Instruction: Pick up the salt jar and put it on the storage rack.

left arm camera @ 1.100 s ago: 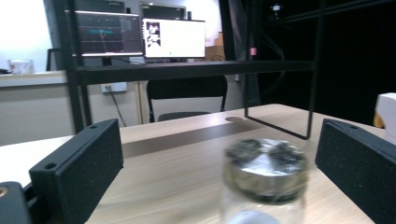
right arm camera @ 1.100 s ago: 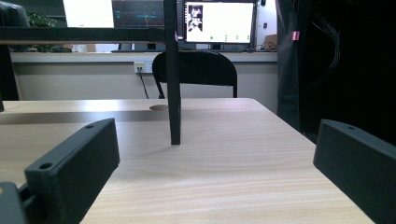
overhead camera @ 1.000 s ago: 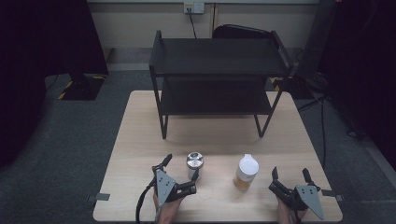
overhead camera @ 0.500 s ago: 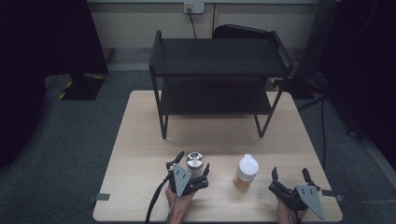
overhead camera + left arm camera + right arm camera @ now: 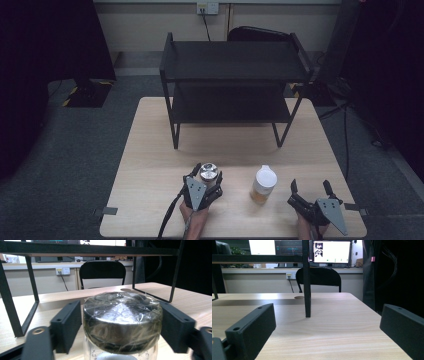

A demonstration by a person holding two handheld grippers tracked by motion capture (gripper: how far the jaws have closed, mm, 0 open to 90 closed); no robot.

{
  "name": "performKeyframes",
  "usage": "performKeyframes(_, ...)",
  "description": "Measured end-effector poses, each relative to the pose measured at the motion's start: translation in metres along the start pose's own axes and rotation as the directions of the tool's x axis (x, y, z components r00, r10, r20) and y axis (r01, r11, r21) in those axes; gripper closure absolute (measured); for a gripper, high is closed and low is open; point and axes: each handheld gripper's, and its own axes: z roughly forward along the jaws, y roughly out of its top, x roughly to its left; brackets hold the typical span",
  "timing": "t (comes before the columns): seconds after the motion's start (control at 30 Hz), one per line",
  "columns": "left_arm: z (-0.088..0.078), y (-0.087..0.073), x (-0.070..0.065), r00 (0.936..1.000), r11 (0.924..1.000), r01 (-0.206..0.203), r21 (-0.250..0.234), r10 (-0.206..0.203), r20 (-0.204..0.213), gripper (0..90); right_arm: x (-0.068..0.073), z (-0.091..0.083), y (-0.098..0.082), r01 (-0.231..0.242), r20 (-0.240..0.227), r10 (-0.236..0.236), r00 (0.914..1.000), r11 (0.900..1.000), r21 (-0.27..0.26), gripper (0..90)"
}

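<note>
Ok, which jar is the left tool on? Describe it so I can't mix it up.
Start at the black two-tier rack on the wooden table; two jars stand in front of it. Yours is the left one, the glass jar, between the left tool's just-closed jaws. Its dark lid is wrapped in shiny film, while its neighbour, the amber jar, has a white cap.

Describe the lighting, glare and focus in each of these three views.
High view: the table is evenly lit, the room around it falls dark, and the shelf rack casts a soft shadow. Left gripper view: the jar is glary on its wrapped lid; the left gripper, its jaws just closing around the lid, is soft and blurred. Right gripper view: the monitor is overexposed, and the right gripper looks slightly soft.
</note>
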Motion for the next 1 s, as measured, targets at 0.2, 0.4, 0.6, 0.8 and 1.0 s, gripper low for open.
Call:
performKeyframes(0.2,0.0001,0.0005,0.0011,0.9999,1.0000,0.008,0.003,-0.008,0.007,34.3,0.0000,0.0000,0.0000,0.000,0.000,0.000,1.0000,1.000,0.000,0.0)
performKeyframes(0.4,-0.0001,0.0008,-0.0007,1.0000,1.0000,0.004,0.005,-0.004,0.001,34.4,-0.0003,0.0000,0.0000,0.000,-0.002,0.000,1.0000,1.000,0.000,0.0)
performKeyframes(0.6,0.0003,0.0005,0.0001,0.9999,0.9999,0.011,0.003,-0.011,0.003,34.6,-0.0003,-0.0001,-0.0001,0.000,-0.002,0.000,1.0000,1.000,0.000,0.0)
performKeyframes(0.8,0.0014,0.0069,0.0020,0.9997,0.9994,0.025,0.022,-0.025,0.007,35.1,-0.0002,0.0000,0.0000,0.000,-0.002,0.000,1.0000,1.000,0.000,0.0)
performKeyframes(1.0,-0.0021,0.0088,0.0024,0.9994,0.9994,0.030,0.018,-0.030,0.019,35.2,-0.0003,0.0000,0.0001,0.000,-0.002,0.000,1.0000,1.000,0.000,0.0)
